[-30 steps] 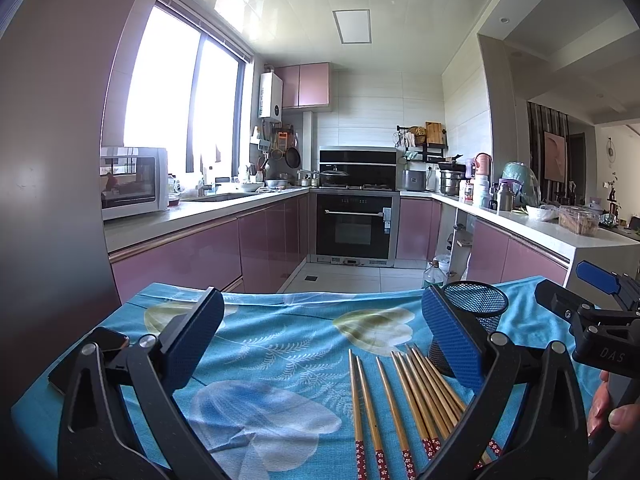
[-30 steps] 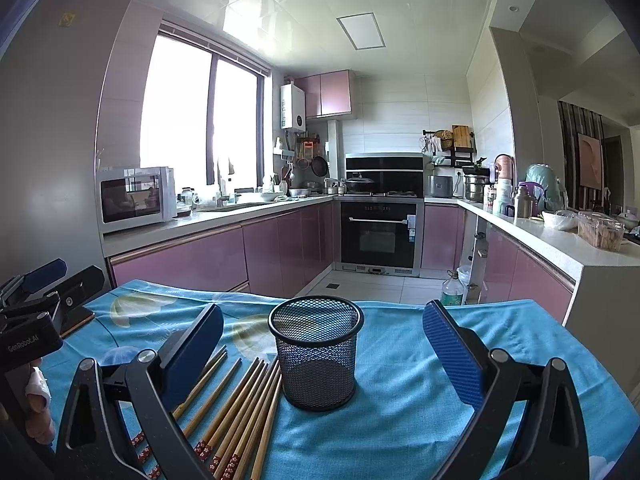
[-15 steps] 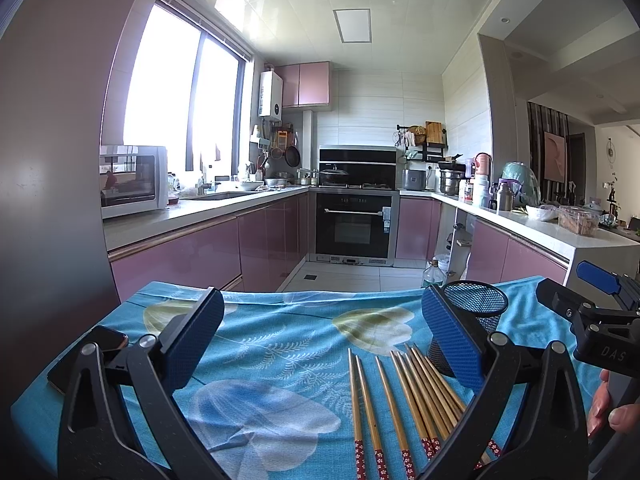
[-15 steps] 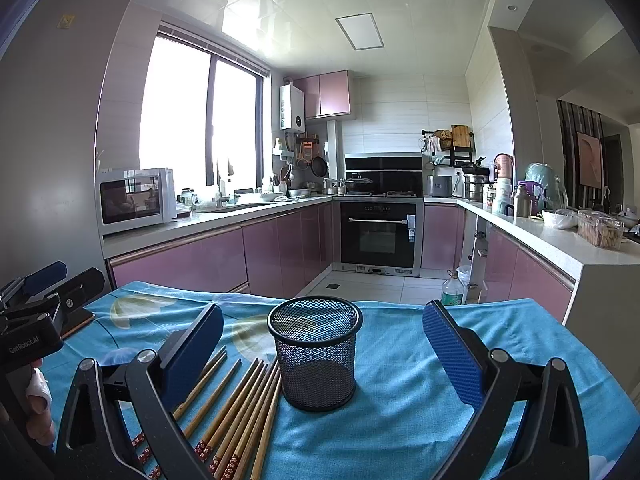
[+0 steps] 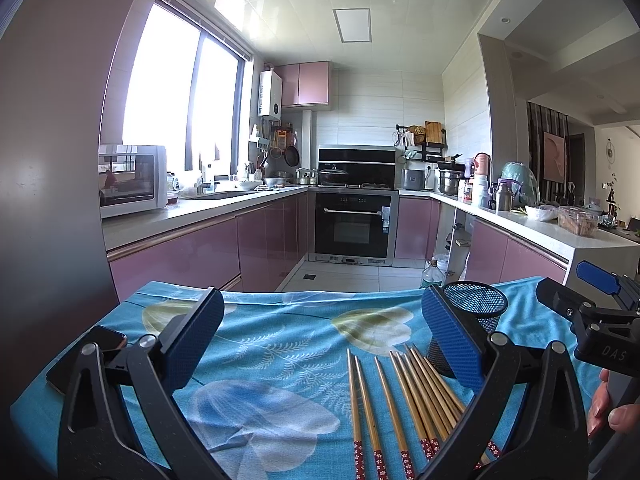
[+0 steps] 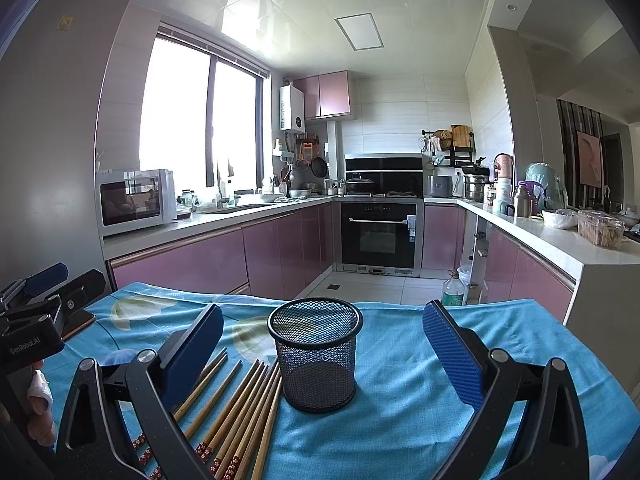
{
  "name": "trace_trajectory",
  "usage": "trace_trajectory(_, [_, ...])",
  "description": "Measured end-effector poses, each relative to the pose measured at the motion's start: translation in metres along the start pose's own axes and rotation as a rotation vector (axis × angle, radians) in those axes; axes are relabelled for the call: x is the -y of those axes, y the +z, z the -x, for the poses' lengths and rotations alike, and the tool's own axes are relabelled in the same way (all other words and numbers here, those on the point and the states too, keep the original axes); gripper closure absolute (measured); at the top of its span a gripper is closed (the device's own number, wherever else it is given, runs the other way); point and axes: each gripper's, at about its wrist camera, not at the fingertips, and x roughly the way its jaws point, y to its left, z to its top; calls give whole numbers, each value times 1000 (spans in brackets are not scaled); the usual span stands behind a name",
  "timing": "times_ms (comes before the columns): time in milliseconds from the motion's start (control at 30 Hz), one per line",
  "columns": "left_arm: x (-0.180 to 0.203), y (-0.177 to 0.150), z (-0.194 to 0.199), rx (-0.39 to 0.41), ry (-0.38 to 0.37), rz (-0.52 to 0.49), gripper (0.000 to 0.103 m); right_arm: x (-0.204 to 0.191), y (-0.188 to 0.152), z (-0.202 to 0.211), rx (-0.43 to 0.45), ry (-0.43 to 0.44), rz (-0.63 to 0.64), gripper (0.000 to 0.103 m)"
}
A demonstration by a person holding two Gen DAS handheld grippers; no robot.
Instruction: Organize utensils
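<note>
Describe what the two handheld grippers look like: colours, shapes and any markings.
Both match: black plastic frames with triangular cut-outs and silver pivot bolts, carrying flat rectangular pads faced in textured blue. The left gripper shows in the right wrist view with "GenRobot.AI" in white on its black body. The right gripper shows in the left wrist view with "DAS" in pale letters. No cables or sleeves are visible.

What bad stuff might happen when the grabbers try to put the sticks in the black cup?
The chopsticks lie packed side by side, so the left gripper may pinch several or knock them apart. The mesh cup stands empty, with neither open gripper holding it; a chopstick catching its rim could tip it. The tablecloth might also bunch up.
</note>
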Motion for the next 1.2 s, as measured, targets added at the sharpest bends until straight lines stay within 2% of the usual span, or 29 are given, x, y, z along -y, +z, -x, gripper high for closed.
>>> trace_trajectory(1200, [2,-3,-1,-8,-2,1,6,-3,-1,-4,-9,4,-16,6])
